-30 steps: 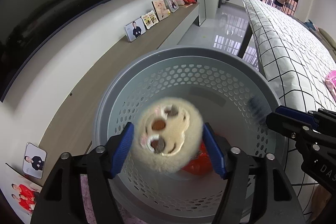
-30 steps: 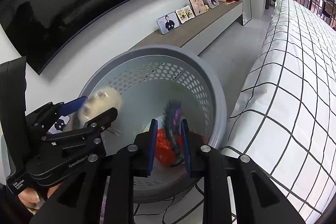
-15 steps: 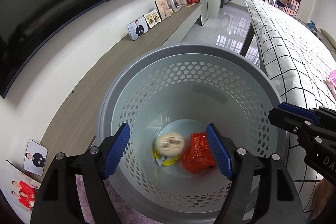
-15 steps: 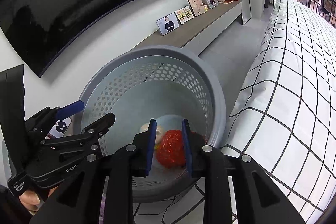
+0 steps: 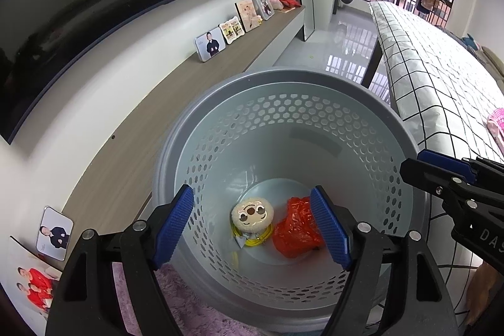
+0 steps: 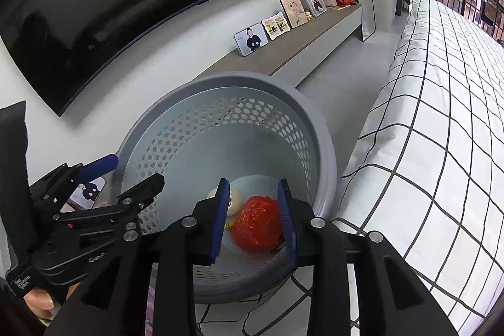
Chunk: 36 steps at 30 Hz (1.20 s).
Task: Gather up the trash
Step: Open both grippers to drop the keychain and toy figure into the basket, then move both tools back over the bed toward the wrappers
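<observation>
A grey perforated basket (image 5: 195, 128) (image 6: 327, 153) stands on the floor below both grippers. On its bottom lie a round beige plush face (image 5: 252, 213) (image 6: 234, 203) on a yellow cord, and a crumpled red bag (image 5: 297, 227) (image 6: 256, 224). My left gripper (image 5: 252, 229) is open and empty, above the basket's near rim; it also shows in the right wrist view (image 6: 135, 172). My right gripper (image 6: 253, 219) is open and empty over the basket; its fingers (image 5: 441, 166) show at the right of the left wrist view.
A low wooden shelf (image 5: 132, 140) with framed photos (image 5: 210, 43) runs along the wall under a large dark TV (image 5: 94, 5). A bed with a checked cover (image 6: 441, 115) is at the right. A pink fluffy rug (image 5: 201, 314) lies by the basket.
The plush face fell from between my left fingers to the basket bottom. A dark item fell from my right gripper into the basket. Both jaws have opened a little wider.
</observation>
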Tool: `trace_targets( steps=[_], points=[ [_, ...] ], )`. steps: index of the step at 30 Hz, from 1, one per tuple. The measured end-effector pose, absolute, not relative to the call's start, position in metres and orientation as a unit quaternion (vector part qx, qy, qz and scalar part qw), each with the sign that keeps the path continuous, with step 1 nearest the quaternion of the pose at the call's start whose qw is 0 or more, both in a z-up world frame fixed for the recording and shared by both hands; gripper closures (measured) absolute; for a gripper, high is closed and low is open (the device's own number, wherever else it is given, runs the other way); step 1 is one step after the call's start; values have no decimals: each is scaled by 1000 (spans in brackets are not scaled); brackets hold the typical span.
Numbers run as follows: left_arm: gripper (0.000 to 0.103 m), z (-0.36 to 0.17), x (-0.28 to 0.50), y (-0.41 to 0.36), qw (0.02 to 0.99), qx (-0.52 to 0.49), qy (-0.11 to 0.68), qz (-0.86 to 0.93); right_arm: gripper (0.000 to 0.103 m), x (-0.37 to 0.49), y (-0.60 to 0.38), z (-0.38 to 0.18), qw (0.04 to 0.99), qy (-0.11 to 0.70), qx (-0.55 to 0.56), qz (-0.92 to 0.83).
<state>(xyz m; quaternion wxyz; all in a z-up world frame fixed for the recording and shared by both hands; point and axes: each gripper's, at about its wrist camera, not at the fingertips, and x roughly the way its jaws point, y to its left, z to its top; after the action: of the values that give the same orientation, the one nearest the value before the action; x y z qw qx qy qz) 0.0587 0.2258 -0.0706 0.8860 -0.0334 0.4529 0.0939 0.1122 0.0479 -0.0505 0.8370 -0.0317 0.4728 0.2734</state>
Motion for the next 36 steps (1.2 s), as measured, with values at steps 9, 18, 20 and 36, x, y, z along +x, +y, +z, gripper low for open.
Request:
trace_targets(
  steps=[9, 18, 20, 36],
  points=[
    [24, -54, 53, 219, 894, -30, 438, 91, 57, 102, 34, -36, 851, 457, -25, 256],
    [23, -40, 58, 187, 903, -19, 426, 58, 51, 87, -24, -14, 875, 438, 1, 206],
    [23, -36, 59, 177, 905, -16, 423, 49, 49, 80, -44, -10, 881, 434, 3, 188],
    [21, -13, 71, 51, 912, 28, 406, -48, 47, 32, -244, -9, 899, 434, 60, -8]
  ],
)
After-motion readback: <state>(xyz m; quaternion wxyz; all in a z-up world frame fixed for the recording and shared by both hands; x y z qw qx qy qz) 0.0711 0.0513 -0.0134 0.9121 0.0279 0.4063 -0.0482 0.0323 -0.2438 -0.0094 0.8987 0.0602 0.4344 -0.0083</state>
